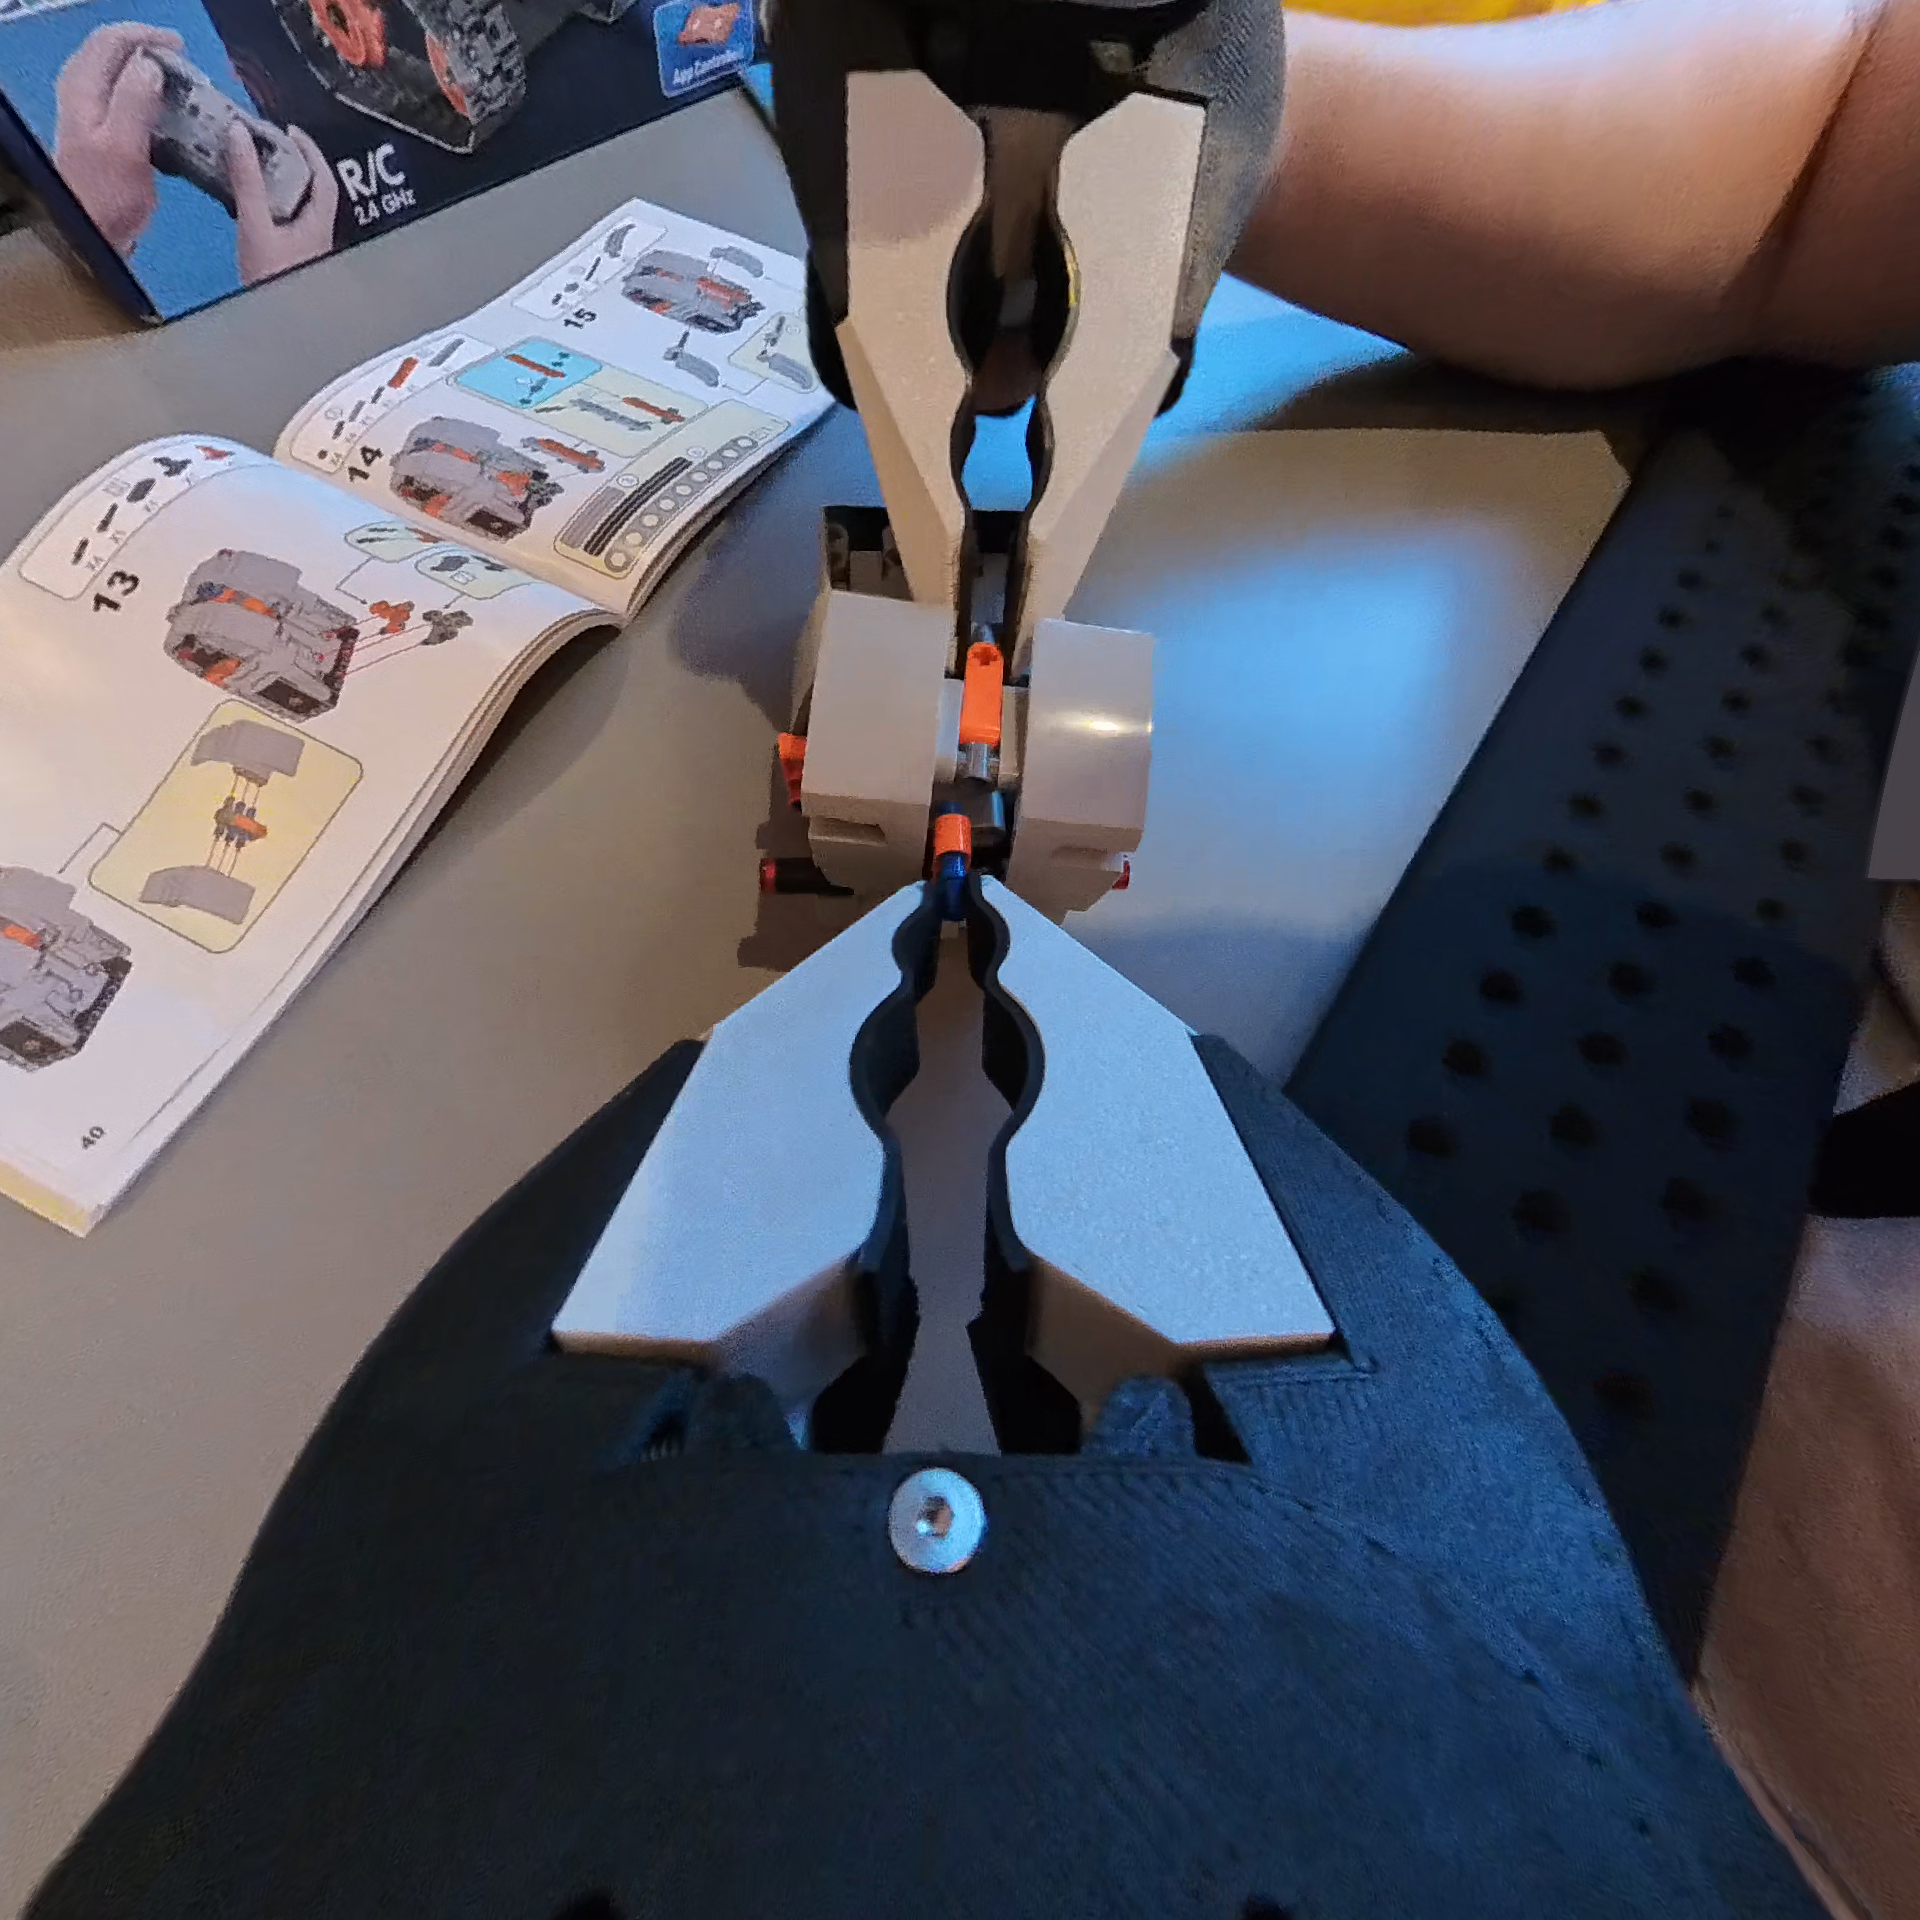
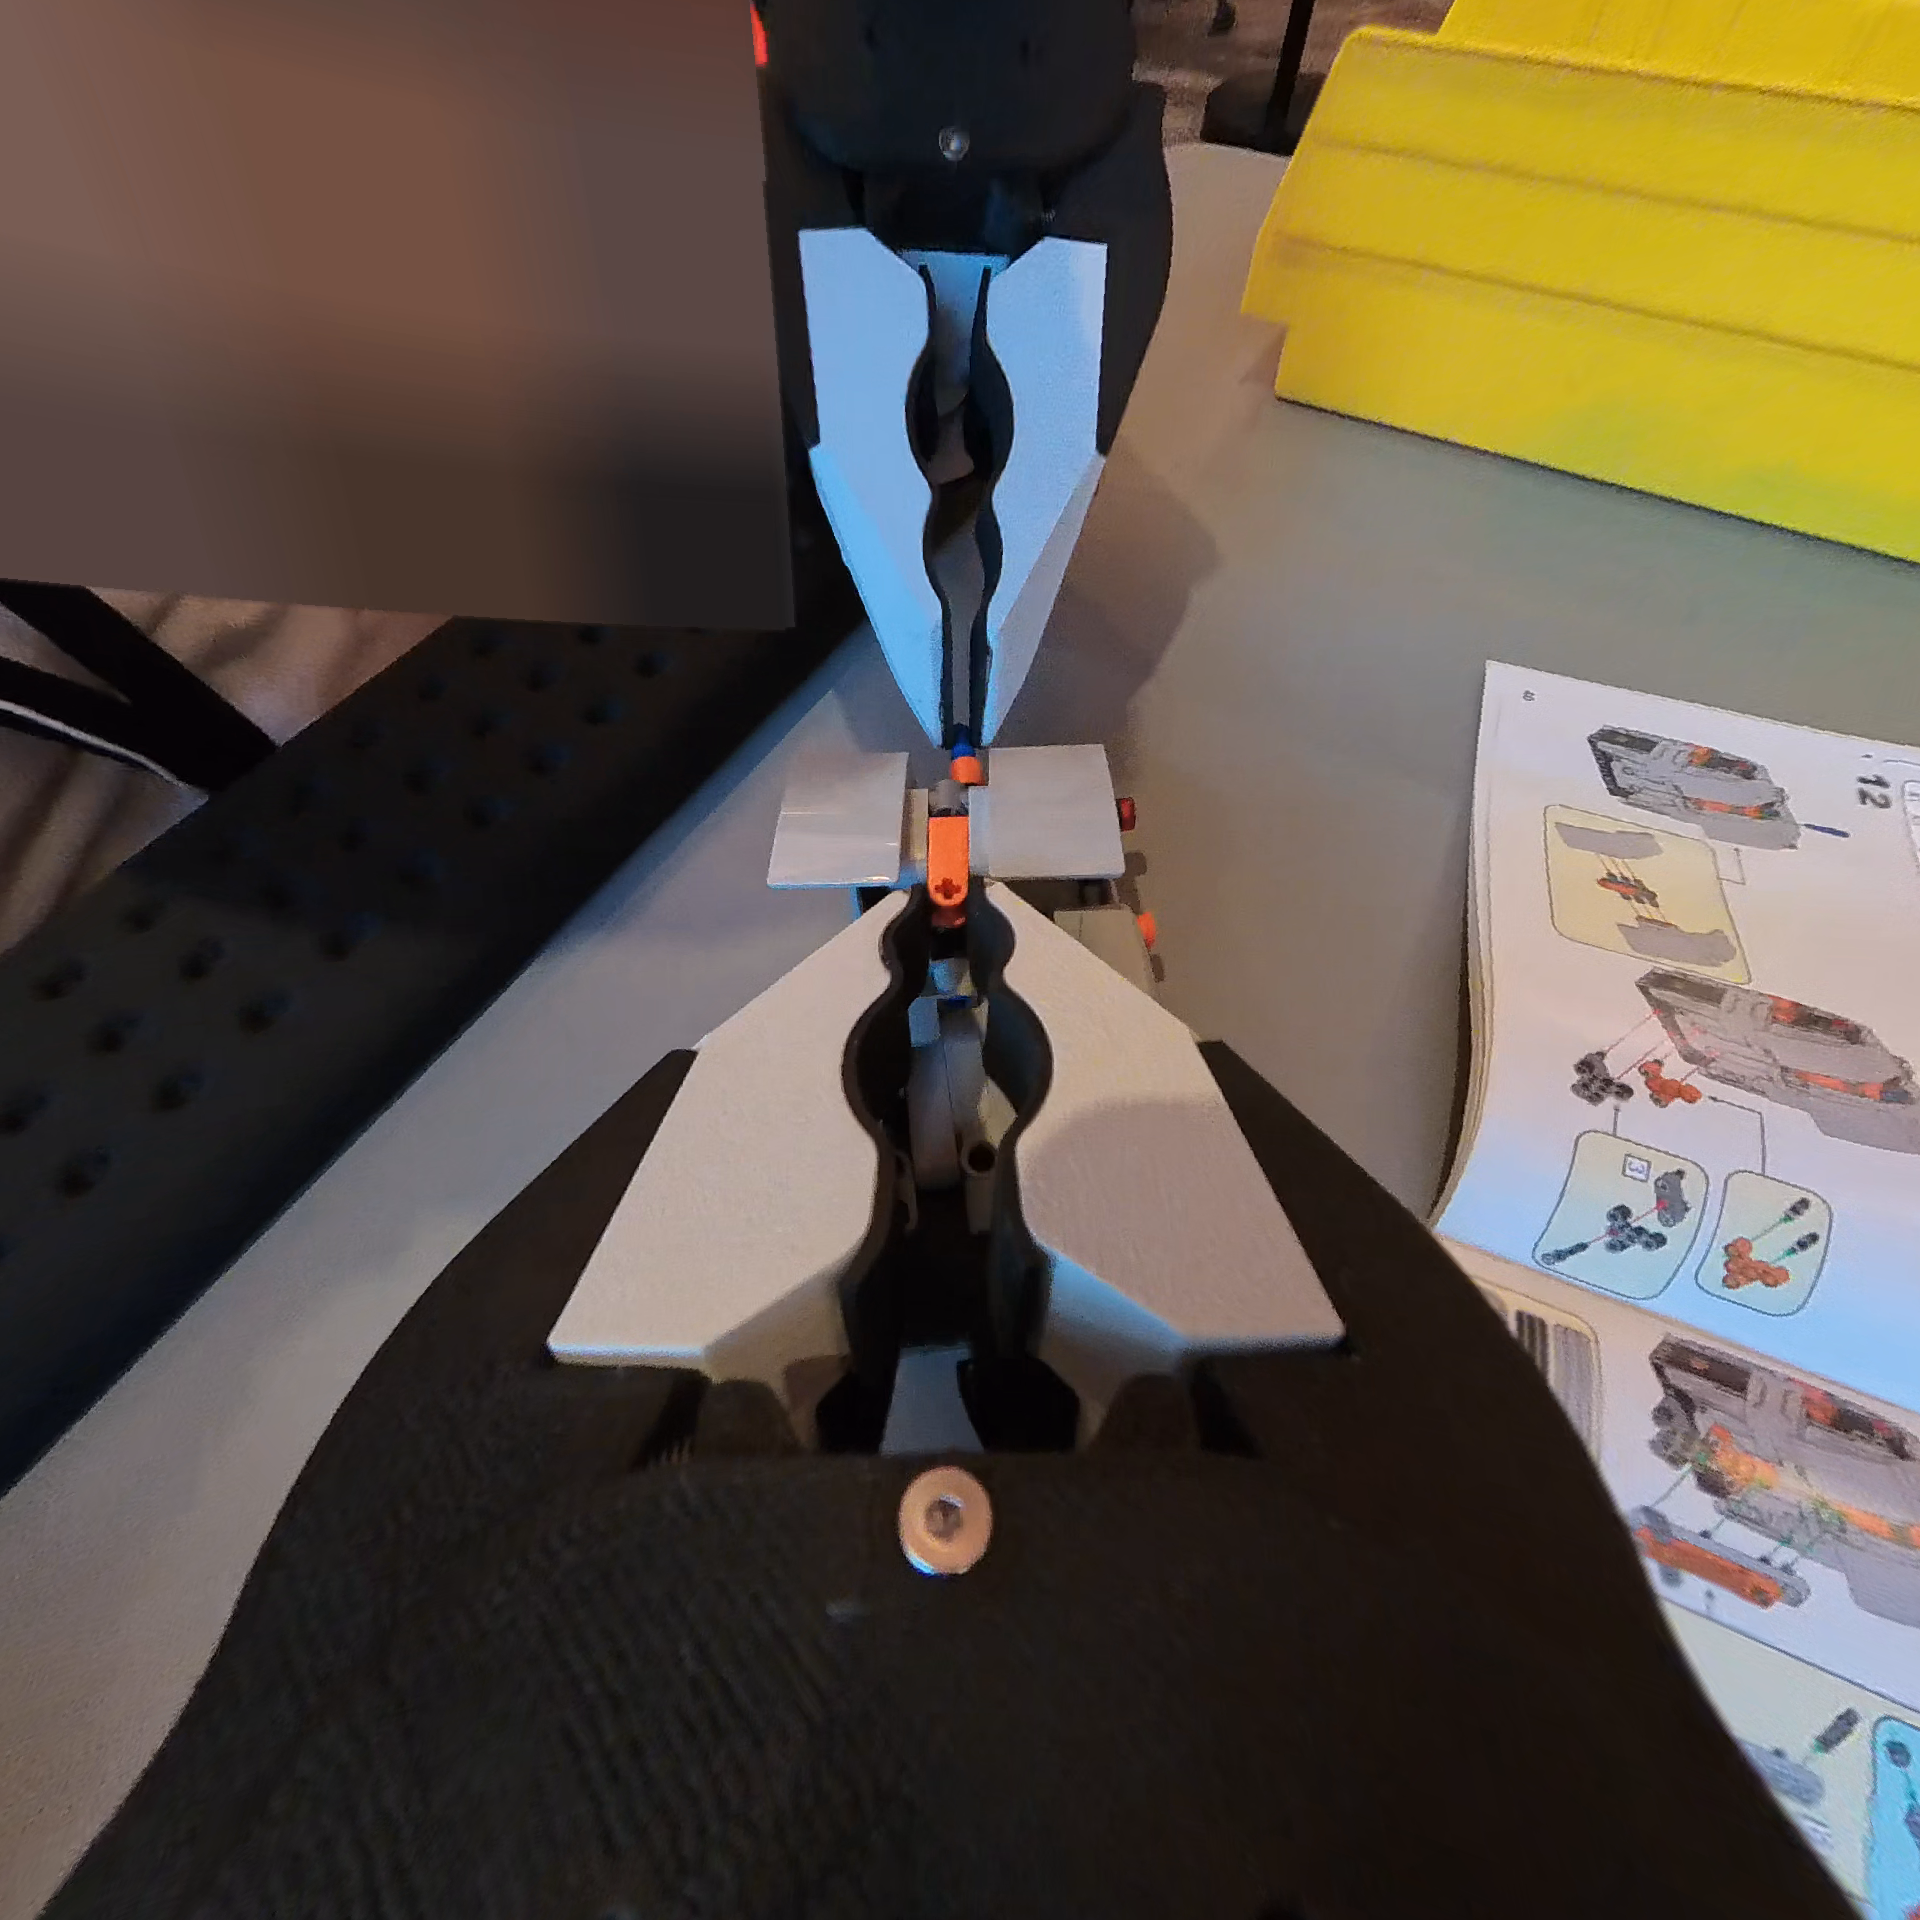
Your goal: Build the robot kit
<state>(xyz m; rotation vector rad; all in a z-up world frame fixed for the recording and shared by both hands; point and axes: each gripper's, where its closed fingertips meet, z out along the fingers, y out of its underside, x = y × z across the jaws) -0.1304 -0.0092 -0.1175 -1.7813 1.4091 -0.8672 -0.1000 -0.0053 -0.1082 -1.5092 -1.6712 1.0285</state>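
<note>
Both grippers same build. Left gripper (image 1: 951,899): matte black 3D-printed body w/ visible layer lines, wide flared shell; one silver hex-socket screw (image 1: 936,1520) at centre. Two light grey wedge fingers (image 1: 769,1153) tapered to point, inner faces lined w/ black wavy pads (image 1: 885,1081).

Right gripper (image 2: 948,914): identical black printed shell, silver hex screw (image 2: 944,1537), pale grey wedge fingers (image 2: 758,1174), black scalloped pads (image 2: 871,1060).

Person's arm (image 1: 1558,197) bare, no sleeve seen in left wrist view.
</note>
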